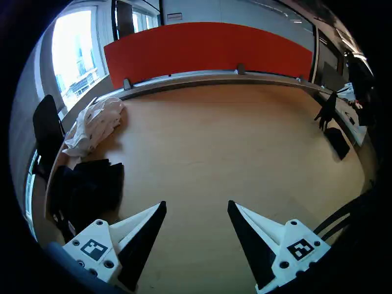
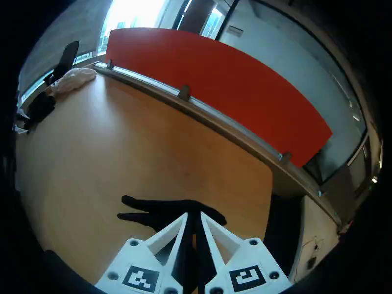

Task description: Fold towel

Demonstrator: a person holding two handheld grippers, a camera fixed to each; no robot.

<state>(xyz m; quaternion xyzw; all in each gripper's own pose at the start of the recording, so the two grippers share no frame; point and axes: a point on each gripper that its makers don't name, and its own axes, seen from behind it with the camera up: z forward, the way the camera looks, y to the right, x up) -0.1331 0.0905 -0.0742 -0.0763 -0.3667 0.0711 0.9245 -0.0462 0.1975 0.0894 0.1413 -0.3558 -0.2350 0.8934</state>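
With the left gripper (image 1: 196,203) held wide and the right gripper (image 2: 194,213) almost closed over a black glove-like cloth (image 2: 157,208), the crumpled white towel (image 1: 95,125) at the far edge of the table (image 1: 220,147) should be spread flat first.

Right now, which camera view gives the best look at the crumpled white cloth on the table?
The left gripper view: the white cloth lies crumpled near the left edge of the table, folds clear. The right gripper view shows it as a small, distant heap at the far corner.
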